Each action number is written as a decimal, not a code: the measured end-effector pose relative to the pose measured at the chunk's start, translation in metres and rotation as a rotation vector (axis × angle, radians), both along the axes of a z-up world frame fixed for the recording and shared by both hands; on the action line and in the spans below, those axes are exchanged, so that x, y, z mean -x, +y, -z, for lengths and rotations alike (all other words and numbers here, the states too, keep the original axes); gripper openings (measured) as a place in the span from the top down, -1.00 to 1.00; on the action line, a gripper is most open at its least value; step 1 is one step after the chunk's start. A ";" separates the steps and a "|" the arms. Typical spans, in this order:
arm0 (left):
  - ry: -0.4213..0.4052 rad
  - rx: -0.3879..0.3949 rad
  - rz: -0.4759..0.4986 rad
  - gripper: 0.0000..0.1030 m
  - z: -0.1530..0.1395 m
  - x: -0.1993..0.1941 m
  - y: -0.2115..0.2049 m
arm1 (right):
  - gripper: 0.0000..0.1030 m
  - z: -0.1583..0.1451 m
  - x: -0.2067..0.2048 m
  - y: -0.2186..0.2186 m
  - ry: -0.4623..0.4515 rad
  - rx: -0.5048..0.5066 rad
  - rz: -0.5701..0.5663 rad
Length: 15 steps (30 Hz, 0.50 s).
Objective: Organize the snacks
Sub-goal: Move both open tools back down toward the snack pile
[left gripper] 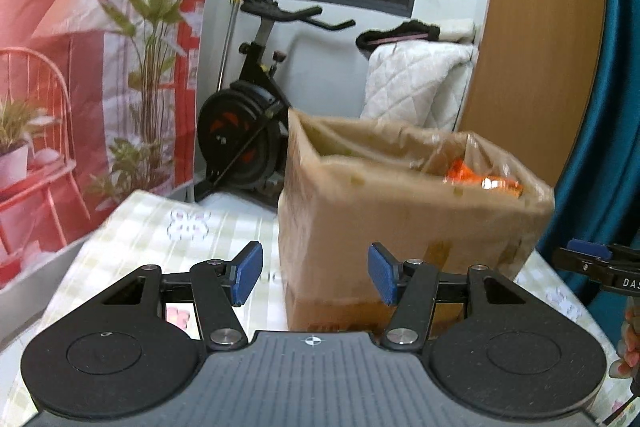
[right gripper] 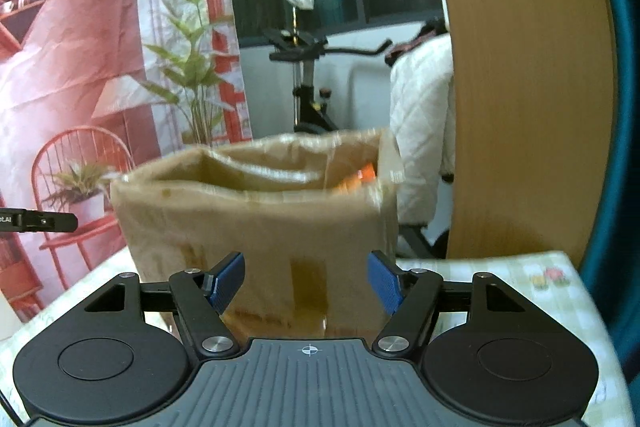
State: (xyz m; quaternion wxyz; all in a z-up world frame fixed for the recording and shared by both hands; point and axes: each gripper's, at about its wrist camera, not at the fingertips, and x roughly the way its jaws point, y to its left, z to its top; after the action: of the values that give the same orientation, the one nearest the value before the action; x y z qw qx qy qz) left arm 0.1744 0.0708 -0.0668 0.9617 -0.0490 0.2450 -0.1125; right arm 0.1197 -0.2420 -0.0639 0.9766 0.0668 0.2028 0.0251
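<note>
An open brown cardboard box (left gripper: 400, 219) (right gripper: 256, 223) stands on the table with its flaps up. Orange snack packets (left gripper: 484, 179) (right gripper: 362, 175) lie inside near its right wall. My left gripper (left gripper: 316, 277) is open in front of the box's lower left part, with nothing between its blue pads. My right gripper (right gripper: 306, 281) is open too, just short of the box's front face, and holds nothing. In the left wrist view the right gripper's black finger (left gripper: 600, 261) shows at the right edge. In the right wrist view the left gripper's finger (right gripper: 40, 221) shows at the left edge.
The table has a pale checked cloth (left gripper: 140, 227) (right gripper: 520, 279). Behind it stand an exercise bike (left gripper: 248, 131), a white quilted blanket (left gripper: 416, 87), a wooden panel (right gripper: 528, 87) and a red printed backdrop (left gripper: 60, 67). A hand (left gripper: 630, 339) shows at the right edge.
</note>
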 end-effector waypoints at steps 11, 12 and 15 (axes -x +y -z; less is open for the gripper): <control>0.120 0.004 0.005 -0.17 0.056 0.003 0.009 | -0.16 0.082 -0.001 -0.002 0.166 -0.081 0.005; 0.123 -0.007 0.000 -0.17 0.059 0.003 0.012 | -0.15 0.089 -0.002 -0.001 0.179 -0.093 0.004; 0.131 -0.027 -0.017 -0.17 0.066 0.003 0.020 | -0.12 0.108 -0.007 0.000 0.216 -0.127 0.019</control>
State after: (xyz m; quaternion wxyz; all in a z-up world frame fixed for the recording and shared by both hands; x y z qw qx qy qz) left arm 0.1713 0.0907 -0.1324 0.9451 -0.0454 0.3085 -0.0973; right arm 0.1264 -0.2423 -0.1719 0.9431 0.1327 0.3043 0.0210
